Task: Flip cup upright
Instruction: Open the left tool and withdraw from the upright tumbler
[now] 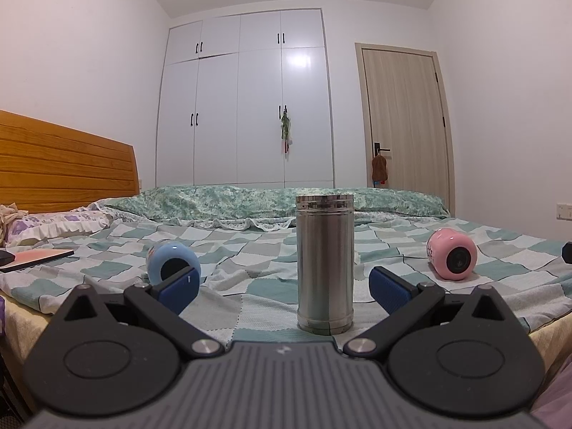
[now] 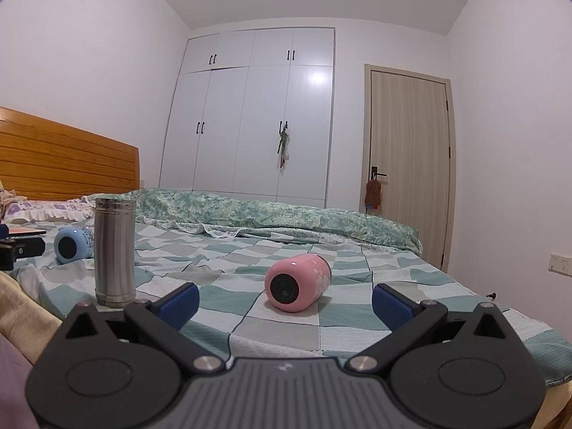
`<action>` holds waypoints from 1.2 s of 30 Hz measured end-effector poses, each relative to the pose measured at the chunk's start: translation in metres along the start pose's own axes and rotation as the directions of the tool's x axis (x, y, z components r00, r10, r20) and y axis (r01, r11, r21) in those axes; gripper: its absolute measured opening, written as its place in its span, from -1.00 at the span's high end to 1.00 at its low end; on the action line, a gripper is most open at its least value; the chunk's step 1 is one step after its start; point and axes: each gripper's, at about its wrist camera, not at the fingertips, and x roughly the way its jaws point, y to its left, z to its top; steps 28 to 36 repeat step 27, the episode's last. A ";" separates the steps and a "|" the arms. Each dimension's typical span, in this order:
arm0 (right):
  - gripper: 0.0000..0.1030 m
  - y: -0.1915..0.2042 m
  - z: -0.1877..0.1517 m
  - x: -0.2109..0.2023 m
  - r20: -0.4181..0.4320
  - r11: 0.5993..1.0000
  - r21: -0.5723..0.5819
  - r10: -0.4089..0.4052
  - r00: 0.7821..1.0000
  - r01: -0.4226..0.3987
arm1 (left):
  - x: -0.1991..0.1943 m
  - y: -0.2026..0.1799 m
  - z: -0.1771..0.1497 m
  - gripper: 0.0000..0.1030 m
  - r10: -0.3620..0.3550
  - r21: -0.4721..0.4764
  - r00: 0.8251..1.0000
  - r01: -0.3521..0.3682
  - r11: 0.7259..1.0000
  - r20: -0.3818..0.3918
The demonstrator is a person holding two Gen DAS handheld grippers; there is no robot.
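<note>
My left gripper [image 1: 282,286] sits nearest, its blue fingers [image 1: 178,287] spread wide and grasping nothing, lined up on the steel flask [image 1: 325,264] that stands upright between them on the bed [image 1: 250,286]. My right gripper [image 2: 286,302] is released the same way, its fingers [image 2: 391,305] framing the pink cup [image 2: 296,282], which lies on its side just ahead with one dark round end facing me. I judge that this is the cup to flip, since I am squared up to it and it is free to roll on the soft checked cover. The blue cup [image 1: 173,262] also lies on its side, to the left of the flask. I count three vessels: two tipped cups, one standing flask, all well apart.
</note>
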 end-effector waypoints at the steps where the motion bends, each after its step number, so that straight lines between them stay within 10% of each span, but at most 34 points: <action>1: -1.00 0.000 0.000 0.000 0.000 1.000 0.000 0.000 1.000 0.000 | 0.000 0.000 0.000 -1.00 -0.001 0.000 1.000 0.001 1.000 0.000; 36: -1.00 0.000 0.000 0.000 0.001 1.000 -0.002 0.000 1.000 0.000 | 0.001 -0.003 0.001 -1.00 -0.012 0.004 1.000 0.012 1.000 0.015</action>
